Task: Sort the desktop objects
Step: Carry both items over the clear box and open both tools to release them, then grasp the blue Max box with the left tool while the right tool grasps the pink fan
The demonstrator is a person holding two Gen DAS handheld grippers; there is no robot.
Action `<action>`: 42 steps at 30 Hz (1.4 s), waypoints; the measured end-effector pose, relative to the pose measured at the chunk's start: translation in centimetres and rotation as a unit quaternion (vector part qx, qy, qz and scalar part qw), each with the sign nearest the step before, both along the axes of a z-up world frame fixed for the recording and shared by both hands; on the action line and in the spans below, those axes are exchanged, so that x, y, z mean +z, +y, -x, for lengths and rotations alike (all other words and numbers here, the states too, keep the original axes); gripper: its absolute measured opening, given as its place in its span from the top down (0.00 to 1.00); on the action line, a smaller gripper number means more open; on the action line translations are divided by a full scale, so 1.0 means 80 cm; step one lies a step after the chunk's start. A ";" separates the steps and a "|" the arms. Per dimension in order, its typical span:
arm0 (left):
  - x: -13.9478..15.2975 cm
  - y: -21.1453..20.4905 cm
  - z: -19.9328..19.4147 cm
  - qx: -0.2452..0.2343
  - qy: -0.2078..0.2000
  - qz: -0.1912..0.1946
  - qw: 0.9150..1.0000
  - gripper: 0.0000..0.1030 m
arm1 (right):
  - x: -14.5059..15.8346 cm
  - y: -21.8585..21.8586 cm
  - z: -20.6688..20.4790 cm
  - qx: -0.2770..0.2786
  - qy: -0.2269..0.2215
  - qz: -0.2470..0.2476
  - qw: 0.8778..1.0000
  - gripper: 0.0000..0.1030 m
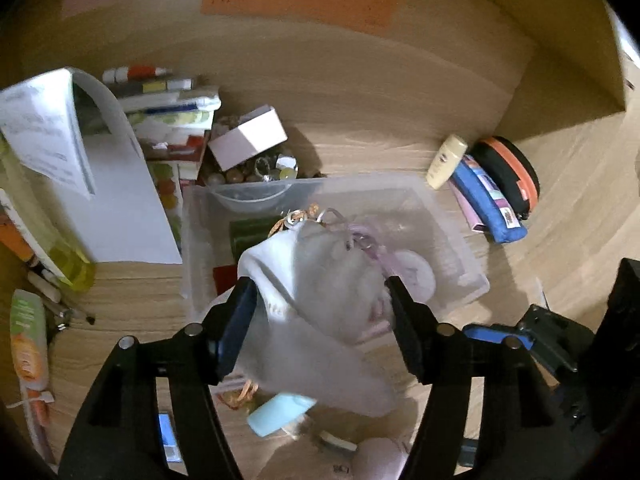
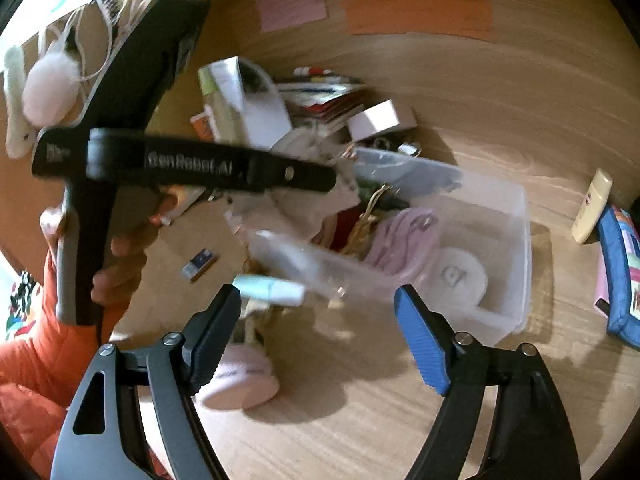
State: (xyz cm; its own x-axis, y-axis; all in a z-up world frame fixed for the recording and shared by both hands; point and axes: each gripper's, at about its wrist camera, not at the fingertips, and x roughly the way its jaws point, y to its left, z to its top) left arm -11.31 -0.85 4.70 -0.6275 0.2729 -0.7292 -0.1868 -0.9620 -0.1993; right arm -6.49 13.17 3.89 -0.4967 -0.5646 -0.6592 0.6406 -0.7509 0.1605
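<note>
My left gripper (image 1: 320, 300) has its jaws wide apart around a soft white pouch (image 1: 320, 292) with a ribbon tie, which hangs over the clear plastic bin (image 1: 452, 224); whether the pads press it is unclear. In the right wrist view the left gripper (image 2: 336, 178) reaches over the bin (image 2: 516, 240) with the pouch (image 2: 320, 204) at its tip. The bin holds a pink cord (image 2: 404, 240) and a white disc (image 2: 460, 276). My right gripper (image 2: 316, 320) is open and empty above the desk, near a pale blue tube (image 2: 272, 290) and a pink round object (image 2: 240, 380).
A white box, books and a paper stack (image 1: 120, 200) crowd the back left. A cream bottle (image 1: 446, 160), a blue pouch (image 1: 488, 200) and a black-and-orange case (image 1: 508, 172) lie right of the bin. A tube (image 1: 28, 340) and pens lie at the left edge.
</note>
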 end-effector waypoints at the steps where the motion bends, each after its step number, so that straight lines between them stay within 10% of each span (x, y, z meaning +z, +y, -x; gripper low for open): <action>1: 0.003 -0.001 -0.006 0.000 0.007 0.004 1.000 0.29 | -0.001 -0.001 -0.003 0.003 -0.002 -0.001 1.000 0.25; 12: 0.005 -0.035 -0.082 0.032 0.035 0.063 0.997 0.19 | -0.018 -0.033 -0.047 0.046 -0.027 0.011 0.999 0.19; 22: -0.067 -0.101 -0.112 0.093 -0.034 0.119 0.988 0.18 | -0.062 -0.047 -0.048 0.041 -0.074 -0.013 0.996 0.19; 42: -0.123 -0.128 -0.098 0.113 -0.074 0.096 0.986 0.74 | -0.072 -0.067 -0.064 0.048 -0.035 -0.056 0.997 0.38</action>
